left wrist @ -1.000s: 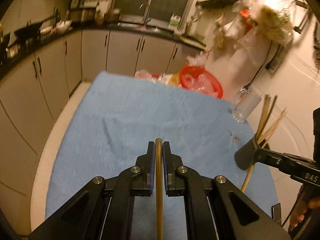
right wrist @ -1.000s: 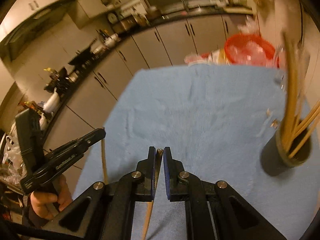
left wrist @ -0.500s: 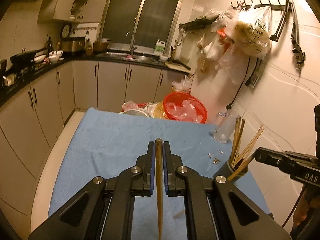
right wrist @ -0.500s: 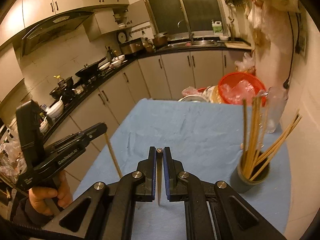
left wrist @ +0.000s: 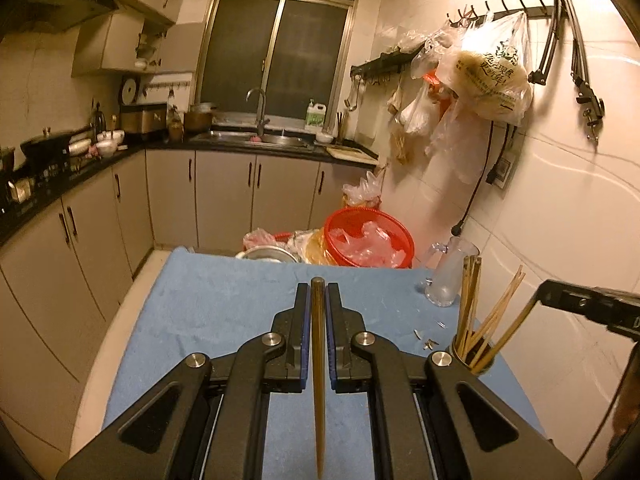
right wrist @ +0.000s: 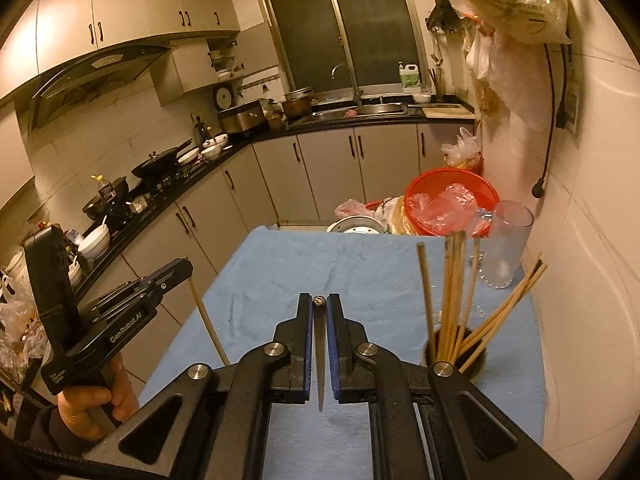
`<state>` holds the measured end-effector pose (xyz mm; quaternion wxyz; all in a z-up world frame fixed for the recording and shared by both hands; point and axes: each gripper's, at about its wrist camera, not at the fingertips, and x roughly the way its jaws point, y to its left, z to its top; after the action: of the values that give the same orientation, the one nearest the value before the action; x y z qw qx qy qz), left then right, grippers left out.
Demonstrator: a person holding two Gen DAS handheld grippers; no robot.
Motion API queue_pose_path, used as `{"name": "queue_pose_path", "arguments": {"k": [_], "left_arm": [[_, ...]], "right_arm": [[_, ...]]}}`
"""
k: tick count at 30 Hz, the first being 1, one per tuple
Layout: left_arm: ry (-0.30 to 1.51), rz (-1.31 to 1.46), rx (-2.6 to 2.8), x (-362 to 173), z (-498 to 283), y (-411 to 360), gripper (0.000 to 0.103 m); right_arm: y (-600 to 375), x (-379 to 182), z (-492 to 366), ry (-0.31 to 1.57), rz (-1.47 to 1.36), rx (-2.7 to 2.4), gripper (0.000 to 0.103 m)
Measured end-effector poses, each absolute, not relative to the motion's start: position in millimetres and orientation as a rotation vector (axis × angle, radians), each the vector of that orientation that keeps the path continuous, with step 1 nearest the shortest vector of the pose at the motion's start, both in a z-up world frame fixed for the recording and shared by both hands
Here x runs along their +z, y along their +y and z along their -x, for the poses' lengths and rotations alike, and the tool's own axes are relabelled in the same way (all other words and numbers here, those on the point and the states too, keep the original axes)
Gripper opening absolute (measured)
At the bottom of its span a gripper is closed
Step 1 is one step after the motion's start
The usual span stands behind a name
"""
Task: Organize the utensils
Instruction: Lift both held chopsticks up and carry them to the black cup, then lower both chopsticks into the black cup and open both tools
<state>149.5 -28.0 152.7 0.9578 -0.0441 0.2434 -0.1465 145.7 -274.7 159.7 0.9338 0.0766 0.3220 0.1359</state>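
Observation:
My left gripper point(left wrist: 319, 292) is shut on a wooden chopstick point(left wrist: 318, 376) that hangs point down above the blue cloth point(left wrist: 224, 312). My right gripper point(right wrist: 319, 304) is shut on another chopstick point(right wrist: 321, 364), also point down. A dark round holder point(right wrist: 456, 350) with several chopsticks stands on the cloth at the right; it also shows in the left wrist view point(left wrist: 474, 354). In the right wrist view the left gripper point(right wrist: 176, 272) is at the left with its chopstick point(right wrist: 210, 328). In the left wrist view the right gripper point(left wrist: 548, 294) is above the holder, its chopstick point(left wrist: 506, 334) reaching into it.
A clear glass mug point(right wrist: 504, 248) stands behind the holder by the tiled wall. A red basket point(right wrist: 448, 204) with plastic and a metal bowl point(right wrist: 356, 226) sit past the cloth's far edge. Small bits point(left wrist: 426, 340) lie near the holder. Kitchen cabinets run left and behind.
Both grippers have tilted up and risen from looking down at the cloth to looking across the kitchen, each still holding its chopstick. The right gripper's chopstick now points into the holder.

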Motion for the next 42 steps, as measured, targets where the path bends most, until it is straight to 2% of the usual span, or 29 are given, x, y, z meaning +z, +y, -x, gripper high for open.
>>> {"name": "queue_pose_path", "arguments": {"k": [6, 17, 25, 37, 42], "left_arm": [[0.419, 0.014, -0.262, 157.7, -141.6, -46.8, 0.006], [0.387, 0.008, -0.300, 169.2, -141.6, -77.1, 0.006], [0.380, 0.051, -0.379, 183.0, -143.2, -99.9, 0.006], [0.297, 0.120, -0.520, 225.3, -152.6, -174.1, 0.006], [0.314, 0.187, -0.556, 224.3, -170.4, -191.5, 0.006]], "right_arm": [[-288.2, 170.9, -136.8, 0.639, -0.140, 0.252, 0.006], [-312.1, 198.5, -119.1, 0.593, -0.124, 0.202, 0.006], [-322.5, 208.5, -110.9, 0.584, -0.109, 0.175, 0.006], [-360.5, 238.3, -101.2, 0.531, -0.099, 0.078, 0.006], [-375.5, 246.1, -106.8, 0.517, -0.099, 0.046, 0.006]]}}
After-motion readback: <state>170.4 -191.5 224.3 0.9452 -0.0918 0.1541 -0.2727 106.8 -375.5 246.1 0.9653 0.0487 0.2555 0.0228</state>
